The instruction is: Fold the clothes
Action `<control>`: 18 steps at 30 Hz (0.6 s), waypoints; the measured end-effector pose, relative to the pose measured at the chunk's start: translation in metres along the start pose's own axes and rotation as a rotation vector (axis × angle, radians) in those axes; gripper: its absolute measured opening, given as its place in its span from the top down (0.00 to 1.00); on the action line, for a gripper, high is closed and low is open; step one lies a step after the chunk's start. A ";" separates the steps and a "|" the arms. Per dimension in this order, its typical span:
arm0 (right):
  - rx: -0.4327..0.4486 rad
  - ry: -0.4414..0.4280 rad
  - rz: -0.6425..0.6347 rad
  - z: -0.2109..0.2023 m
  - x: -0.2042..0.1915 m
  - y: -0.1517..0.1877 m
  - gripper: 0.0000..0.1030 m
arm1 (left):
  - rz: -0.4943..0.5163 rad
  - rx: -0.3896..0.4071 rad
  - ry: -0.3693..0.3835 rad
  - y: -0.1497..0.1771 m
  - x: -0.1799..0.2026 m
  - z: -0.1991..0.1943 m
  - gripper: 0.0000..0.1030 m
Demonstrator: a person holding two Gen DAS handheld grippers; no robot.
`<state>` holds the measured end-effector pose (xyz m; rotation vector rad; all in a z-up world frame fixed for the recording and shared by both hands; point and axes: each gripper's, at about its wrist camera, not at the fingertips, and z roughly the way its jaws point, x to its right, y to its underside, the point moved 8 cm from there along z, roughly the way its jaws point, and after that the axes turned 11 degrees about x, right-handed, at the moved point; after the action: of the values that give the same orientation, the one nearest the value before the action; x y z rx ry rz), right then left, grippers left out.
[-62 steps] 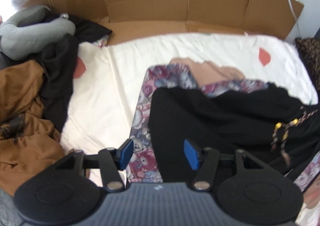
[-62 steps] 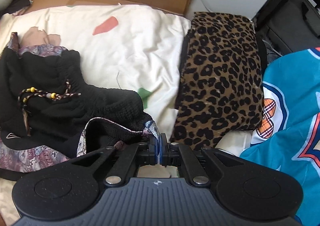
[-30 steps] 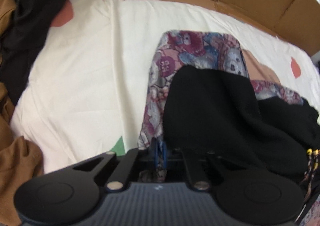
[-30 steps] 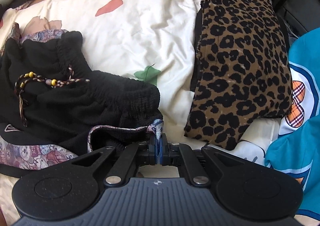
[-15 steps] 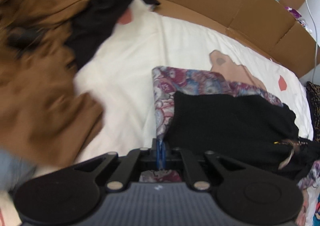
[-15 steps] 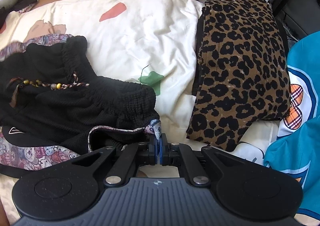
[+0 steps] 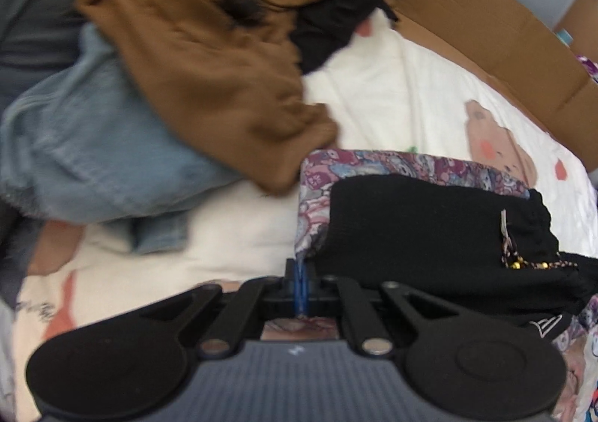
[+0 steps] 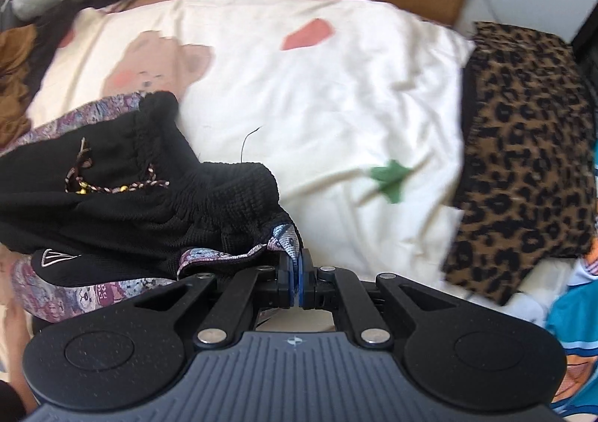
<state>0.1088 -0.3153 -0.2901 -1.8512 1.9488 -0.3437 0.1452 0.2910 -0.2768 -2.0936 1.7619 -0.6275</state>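
A purple bear-print garment (image 7: 377,164) lies on the cream bedsheet (image 7: 407,97) with a black knit garment (image 7: 429,227) heaped on top of it. My left gripper (image 7: 301,272) is shut on the printed garment's near left corner. In the right wrist view the same printed garment (image 8: 74,291) shows under the black knit (image 8: 123,198), which carries a beaded braided cord (image 8: 112,186). My right gripper (image 8: 295,272) is shut on the printed garment's right corner, lifted slightly off the cream bedsheet (image 8: 317,93).
A brown garment (image 7: 209,59), pale blue denim (image 7: 86,145) and dark clothes are piled at the left. A folded leopard-print garment (image 8: 523,160) lies at the right, with a teal printed cloth (image 8: 575,328) beside it. Cardboard (image 7: 486,22) lines the far edge.
The left gripper closed on the printed garment's corner and has pulled it leftward toward the clothes pile. The right gripper stayed shut on its corner and the garment has stretched out between them.
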 end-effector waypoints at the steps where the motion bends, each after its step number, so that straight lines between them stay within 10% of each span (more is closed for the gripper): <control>1: -0.003 -0.014 0.000 0.000 -0.008 -0.001 1.00 | -0.004 0.000 -0.013 0.001 -0.007 -0.004 0.99; 18: -0.032 -0.052 -0.059 0.014 -0.055 0.005 1.00 | 0.021 -0.036 -0.106 0.011 -0.047 -0.020 0.92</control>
<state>0.1119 -0.2593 -0.2975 -1.9216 1.8788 -0.2806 0.1189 0.3361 -0.2717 -2.0890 1.7466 -0.4730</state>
